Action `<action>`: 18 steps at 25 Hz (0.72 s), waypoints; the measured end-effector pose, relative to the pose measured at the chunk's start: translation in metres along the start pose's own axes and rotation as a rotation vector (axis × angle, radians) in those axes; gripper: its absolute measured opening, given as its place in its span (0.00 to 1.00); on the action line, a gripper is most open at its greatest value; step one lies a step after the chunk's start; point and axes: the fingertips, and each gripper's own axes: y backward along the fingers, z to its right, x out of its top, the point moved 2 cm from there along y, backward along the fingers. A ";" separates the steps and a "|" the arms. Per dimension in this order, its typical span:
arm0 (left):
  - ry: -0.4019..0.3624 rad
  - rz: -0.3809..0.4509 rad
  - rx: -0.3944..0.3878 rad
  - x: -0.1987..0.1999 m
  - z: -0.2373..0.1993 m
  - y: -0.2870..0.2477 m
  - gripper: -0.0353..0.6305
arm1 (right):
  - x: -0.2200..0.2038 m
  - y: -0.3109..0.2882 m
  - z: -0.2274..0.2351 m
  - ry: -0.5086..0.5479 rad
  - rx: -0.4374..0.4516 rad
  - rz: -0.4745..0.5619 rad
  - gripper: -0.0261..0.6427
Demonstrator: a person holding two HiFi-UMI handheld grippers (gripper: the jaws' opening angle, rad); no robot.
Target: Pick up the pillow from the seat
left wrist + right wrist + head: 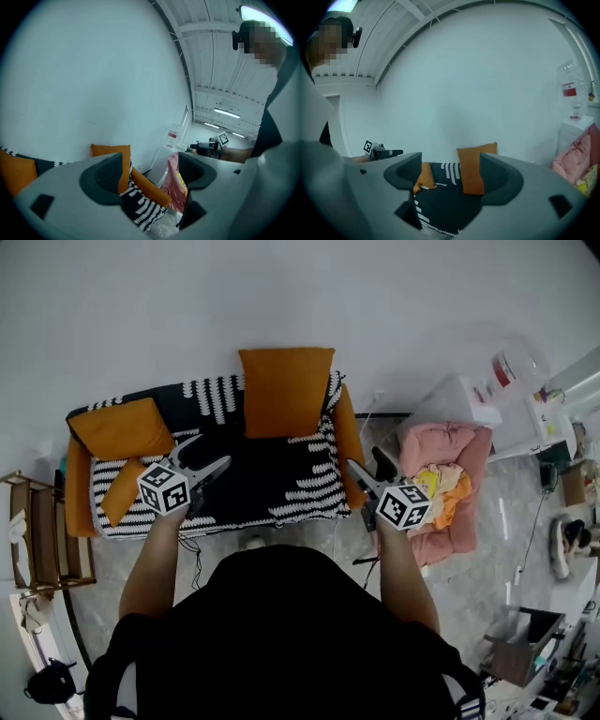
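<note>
An orange pillow [286, 390] stands upright against the back of the sofa seat [262, 479], which has a black-and-white patterned cover. It also shows in the left gripper view as the pillow [108, 151], and in the right gripper view as the pillow [473, 169]. A second orange pillow [122, 427] lies at the sofa's left end. My left gripper [208, 455] hovers open over the seat's left part. Open as well, my right gripper [366, 467] is by the sofa's right arm. Both are short of the upright pillow, and nothing is between either pair of jaws.
A pink bedding heap [442, 486] lies on the floor right of the sofa. A water dispenser [511, 371] stands behind it. A wooden rack [37, 531] is at the left, and boxes and clutter [553, 634] fill the lower right. A white wall is behind the sofa.
</note>
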 end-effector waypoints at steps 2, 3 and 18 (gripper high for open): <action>0.002 -0.001 -0.004 0.000 -0.006 0.001 0.62 | -0.001 -0.003 -0.002 0.002 -0.013 0.002 0.62; 0.003 -0.002 -0.006 0.000 -0.009 0.002 0.62 | -0.001 -0.005 -0.003 0.003 -0.019 0.003 0.62; 0.007 0.002 -0.041 0.018 -0.053 0.017 0.62 | -0.004 -0.033 -0.021 -0.018 -0.077 0.027 0.62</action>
